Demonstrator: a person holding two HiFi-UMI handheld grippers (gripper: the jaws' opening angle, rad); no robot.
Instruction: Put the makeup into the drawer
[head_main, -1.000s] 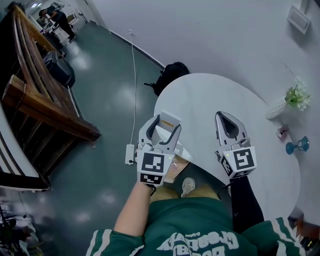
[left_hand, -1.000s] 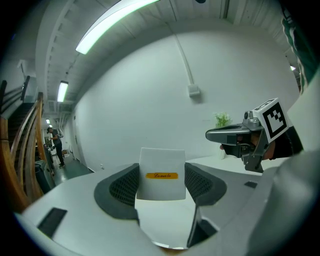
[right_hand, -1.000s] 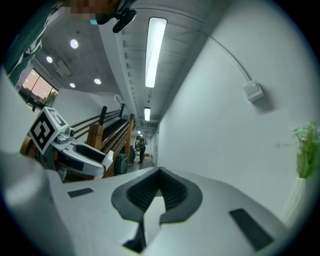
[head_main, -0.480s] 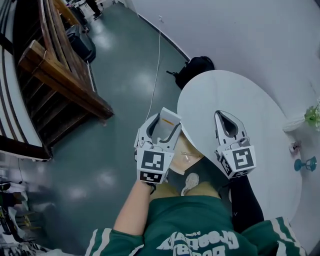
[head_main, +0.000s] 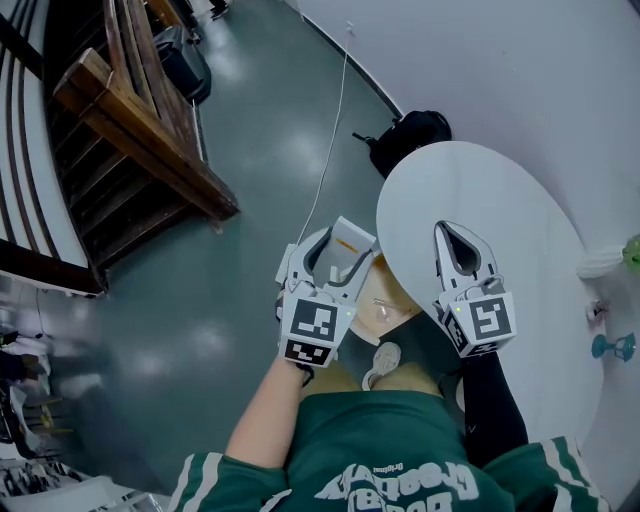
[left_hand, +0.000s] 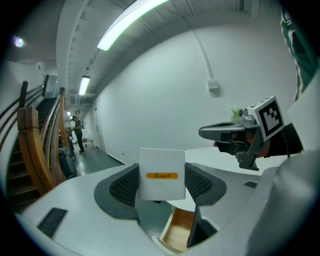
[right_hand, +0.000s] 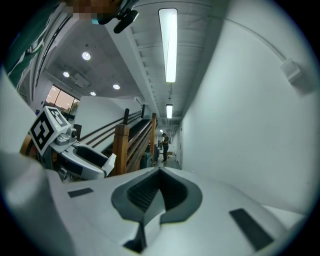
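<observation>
My left gripper (head_main: 338, 250) is shut on the makeup, a small white box with a yellow label (head_main: 348, 242). It hovers just off the left edge of the round white table (head_main: 500, 190). Under that edge a wooden drawer (head_main: 380, 302) stands open, right beside and below the box. In the left gripper view the box (left_hand: 161, 174) sits upright between the pads, with the drawer's wooden inside (left_hand: 179, 234) beneath it. My right gripper (head_main: 448, 234) is shut and empty, level over the table; its jaws (right_hand: 160, 174) meet with nothing between them.
A black backpack (head_main: 410, 135) lies on the green floor beyond the table, and a white cable (head_main: 328, 150) runs past it. A wooden staircase (head_main: 140, 120) rises at the left. A white plant pot (head_main: 603, 263) and a blue object (head_main: 610, 347) sit at the table's right side.
Both grippers have shifted left across the table, so the left one with the box now hangs past its edge. More of the open drawer shows beside the box.
</observation>
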